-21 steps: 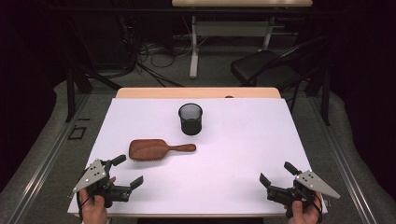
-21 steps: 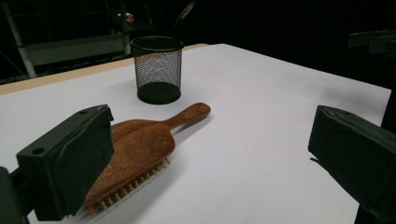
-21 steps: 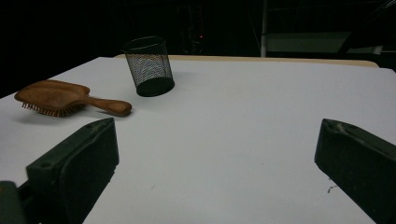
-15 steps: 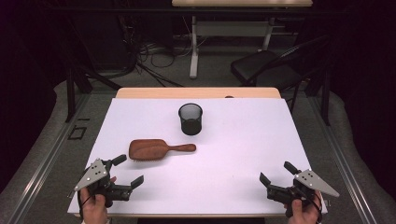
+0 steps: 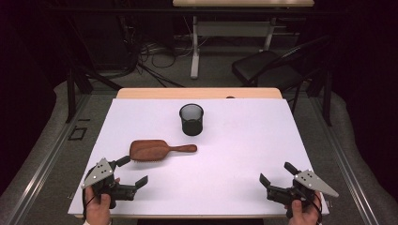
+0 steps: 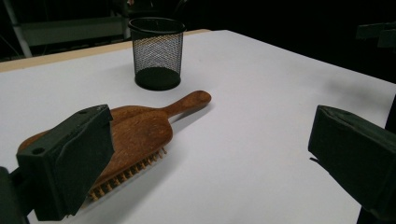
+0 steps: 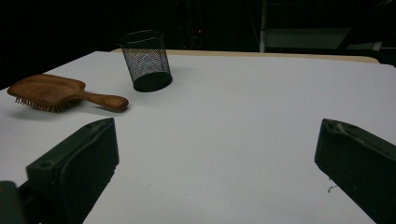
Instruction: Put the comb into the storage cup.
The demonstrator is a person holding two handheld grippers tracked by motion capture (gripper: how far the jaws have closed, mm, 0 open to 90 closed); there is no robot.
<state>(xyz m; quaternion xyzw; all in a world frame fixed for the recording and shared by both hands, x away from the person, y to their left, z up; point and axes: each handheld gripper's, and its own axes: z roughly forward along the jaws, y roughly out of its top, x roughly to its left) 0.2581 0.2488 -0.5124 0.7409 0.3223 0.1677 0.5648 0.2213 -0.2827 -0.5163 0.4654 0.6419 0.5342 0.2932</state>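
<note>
A wooden hairbrush (image 5: 152, 150) lies bristles down on the white tabletop (image 5: 244, 154), left of the middle and closer to the near edge than to the far one, its handle pointing toward the right edge. Behind it, nearer the far edge and about midway between the left and right edges, a black mesh cup (image 5: 191, 119) stands upright, apart from the brush handle's tip.

The left gripper (image 5: 130, 171) sits at the near left corner, held in a person's hand (image 5: 99, 206), with its jaws spread wide and nothing between them. The tip of its far jaw lies just beside the brush head; in the left gripper view that jaw overlaps the brush head, and whether they touch cannot be told. The right gripper (image 5: 277, 172) sits at the near right corner in the other hand (image 5: 304, 213), well apart from both the hairbrush and the cup, its jaws likewise wide with only bare tabletop between them
</note>
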